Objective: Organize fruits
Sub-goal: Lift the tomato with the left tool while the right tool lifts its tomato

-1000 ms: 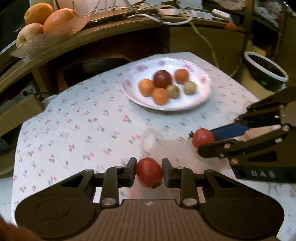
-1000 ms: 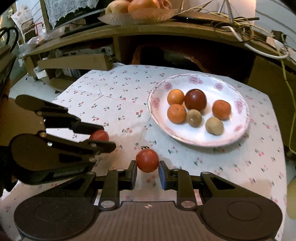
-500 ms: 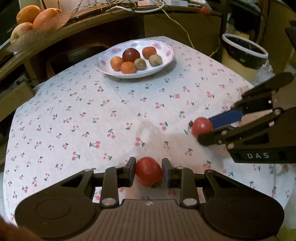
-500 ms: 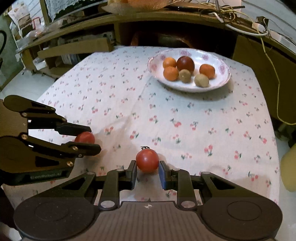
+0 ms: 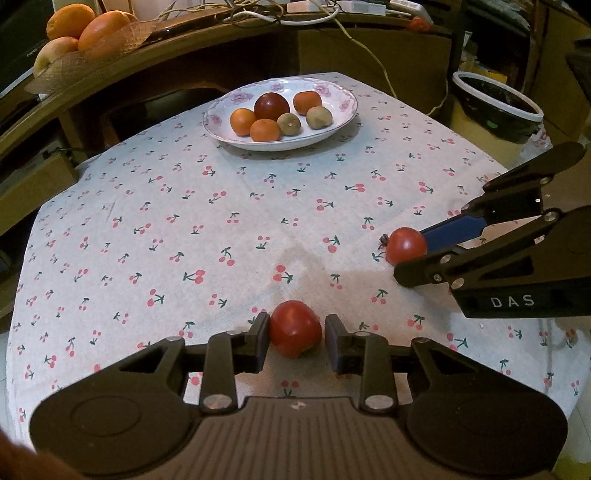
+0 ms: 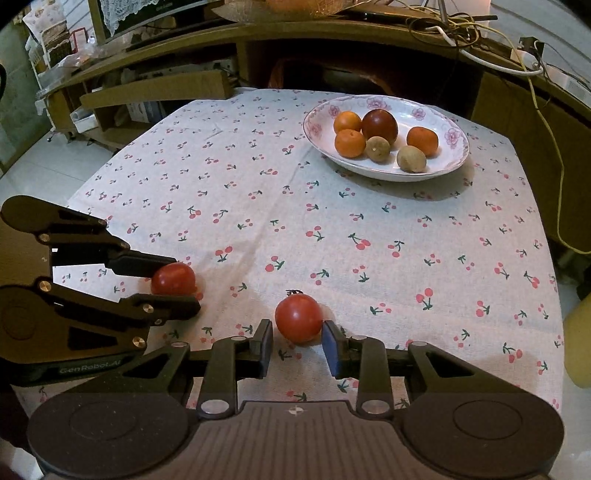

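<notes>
Two red tomatoes lie on the cherry-print tablecloth near its front edge. My left gripper (image 5: 295, 338) is open with one tomato (image 5: 294, 328) between its jaws; a gap shows on the right side. It also shows in the right wrist view (image 6: 173, 278). My right gripper (image 6: 297, 338) is open around the other tomato (image 6: 299, 317), with small gaps on both sides; that tomato shows in the left wrist view (image 5: 405, 245). A flowered white plate (image 5: 332, 94) at the far side holds oranges, a dark red fruit and two brown kiwis.
A curved wooden shelf (image 5: 184, 40) behind the table carries a dish of oranges and an apple (image 5: 85, 27) and tangled cables. A dark bin with a white rim (image 5: 498, 107) stands right of the table. A yellow cable (image 6: 554, 147) hangs at the right.
Both grippers pulled back toward the front edge and lowered the tomatoes onto the cloth. Both sets of jaws have opened, letting go of the tomatoes.
</notes>
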